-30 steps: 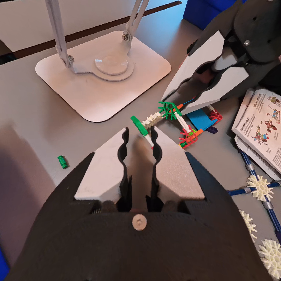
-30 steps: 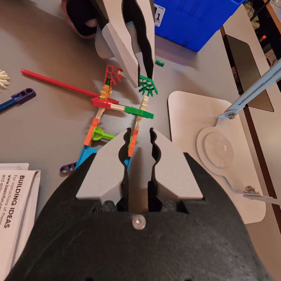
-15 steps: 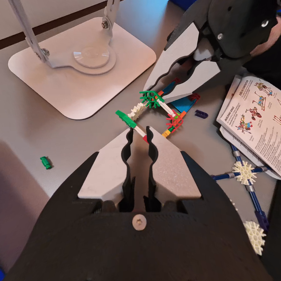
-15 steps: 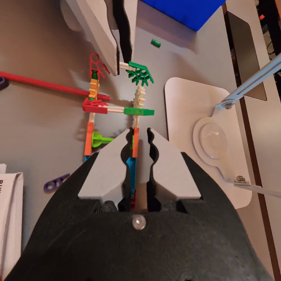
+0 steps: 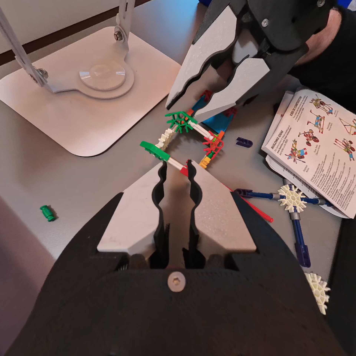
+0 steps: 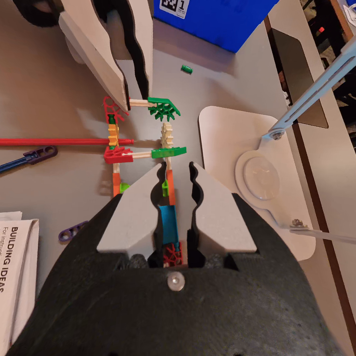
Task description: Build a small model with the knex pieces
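A small toy frame [image 6: 117, 157] of coloured rods and connectors sits on the grey table. My left gripper [image 5: 176, 162] has its jaws a narrow gap apart. Its tips sit at the two ends of a short white rod [image 5: 175, 164] that joins a flat green connector to a red one. It also shows at the top of the right wrist view [image 6: 135, 104]. My right gripper [image 6: 176, 163] is open by a narrow gap around the frame's orange piece and blue panel [image 6: 168, 223]. These lie against its left finger, with a gap to the right finger. It shows in the left wrist view [image 5: 181, 110].
A white stand base [image 5: 77, 115] lies just beyond the frame. A printed booklet [image 5: 312, 146] is at the right. A loose green piece [image 5: 47, 213], a long red rod [image 6: 57, 142], a purple connector [image 5: 244, 142] and blue rods with a white snowflake hub [image 5: 291, 198] lie around. A blue bin [image 6: 221, 23] stands behind. Tip to tip, the grippers are about 7 centimeters apart.
Both grippers have closed in on the frame and their jaws have narrowed. The right gripper has slid forward, so the blue panel now lies deep between its fingers.
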### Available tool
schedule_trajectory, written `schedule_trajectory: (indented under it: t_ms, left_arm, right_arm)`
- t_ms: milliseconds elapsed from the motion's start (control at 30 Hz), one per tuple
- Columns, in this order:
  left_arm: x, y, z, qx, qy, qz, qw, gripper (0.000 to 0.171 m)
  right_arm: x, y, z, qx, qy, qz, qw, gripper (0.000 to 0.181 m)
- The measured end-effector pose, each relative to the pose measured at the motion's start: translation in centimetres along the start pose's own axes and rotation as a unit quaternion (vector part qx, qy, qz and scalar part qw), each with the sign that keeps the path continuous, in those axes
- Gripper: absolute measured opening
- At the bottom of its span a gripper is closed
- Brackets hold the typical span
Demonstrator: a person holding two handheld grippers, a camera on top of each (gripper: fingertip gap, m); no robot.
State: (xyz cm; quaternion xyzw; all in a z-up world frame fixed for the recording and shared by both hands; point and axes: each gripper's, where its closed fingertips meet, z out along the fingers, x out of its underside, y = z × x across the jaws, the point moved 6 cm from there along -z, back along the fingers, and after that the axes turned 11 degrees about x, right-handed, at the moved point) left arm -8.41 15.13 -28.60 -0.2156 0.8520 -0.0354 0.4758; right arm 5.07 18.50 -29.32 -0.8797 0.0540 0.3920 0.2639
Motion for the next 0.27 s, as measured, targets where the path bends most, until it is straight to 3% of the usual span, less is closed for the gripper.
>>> schedule_trajectory:
  t_ms: [267]
  left_arm:
    - [-0.2, 0.5, -1.1, -0.015, -0.010, 0.003, 1.000, 0.025]
  right_arm:
    - [0.1, -1.6, -1.1, 0.014, 0.009, 0.010, 1.000, 0.023]
